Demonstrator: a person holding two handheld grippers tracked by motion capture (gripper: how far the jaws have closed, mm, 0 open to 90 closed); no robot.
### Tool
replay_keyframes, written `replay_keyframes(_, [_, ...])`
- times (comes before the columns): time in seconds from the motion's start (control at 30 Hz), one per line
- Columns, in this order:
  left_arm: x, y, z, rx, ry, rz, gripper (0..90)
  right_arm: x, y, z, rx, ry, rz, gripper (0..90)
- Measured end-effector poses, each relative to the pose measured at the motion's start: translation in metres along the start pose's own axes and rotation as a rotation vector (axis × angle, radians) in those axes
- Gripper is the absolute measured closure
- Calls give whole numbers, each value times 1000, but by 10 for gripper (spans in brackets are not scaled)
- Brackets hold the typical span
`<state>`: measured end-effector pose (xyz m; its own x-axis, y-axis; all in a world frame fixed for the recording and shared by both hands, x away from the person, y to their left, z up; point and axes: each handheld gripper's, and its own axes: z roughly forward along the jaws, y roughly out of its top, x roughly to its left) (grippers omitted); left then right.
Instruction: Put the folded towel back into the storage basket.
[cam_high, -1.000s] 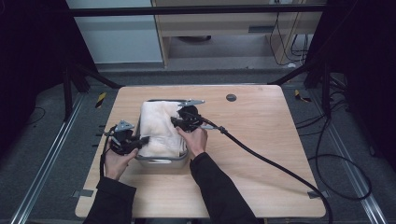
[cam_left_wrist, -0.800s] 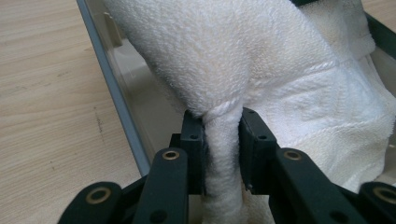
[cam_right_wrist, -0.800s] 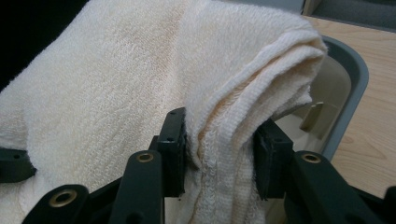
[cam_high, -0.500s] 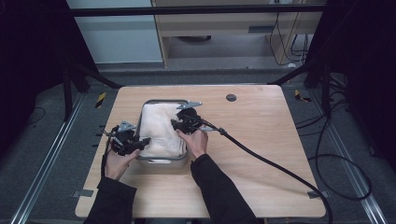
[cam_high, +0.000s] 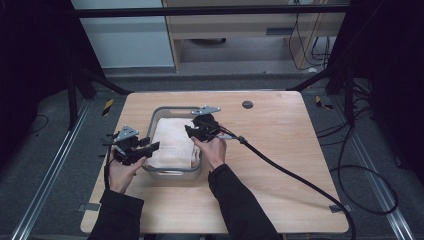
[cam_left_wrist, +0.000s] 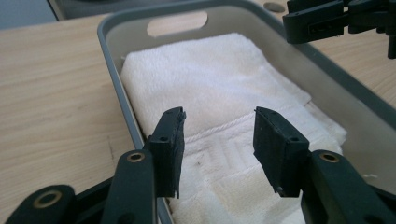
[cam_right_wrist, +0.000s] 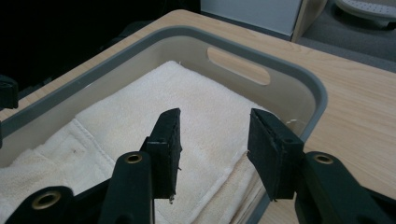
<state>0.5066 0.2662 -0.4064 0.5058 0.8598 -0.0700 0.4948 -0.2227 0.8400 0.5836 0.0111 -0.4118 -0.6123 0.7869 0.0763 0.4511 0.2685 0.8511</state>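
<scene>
Pale wooden tabletop (cam_high: 280, 150) carries a grey plastic basin (cam_high: 165, 111) left of centre, a folded cream towel (cam_high: 172, 142) inside. Left claw (cam_high: 150, 146) at its 8 o'clock and right claw (cam_high: 192, 131) at 3 o'clock have just been opening, empty, above the towel.

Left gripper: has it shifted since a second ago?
Yes. The left gripper has backed leftward off the towel toward the bin rim, its jaws just opening, empty.
</scene>
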Motion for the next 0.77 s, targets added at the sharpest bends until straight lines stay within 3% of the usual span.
replay_keyframes(0.17, [-3, 5, -10, -44, -12, 8, 520, -4, 5, -15, -24, -1, -6, 513])
replay_keyframes(0.43, [-7, 5, -21, -81, -21, 28, 487, -13, 10, -52, -88, -7, -33, 357])
replay_keyframes(0.77, [-3, -12, -36, -96, 17, 51, 395, -48, -13, -119, -173, -38, 15, 176])
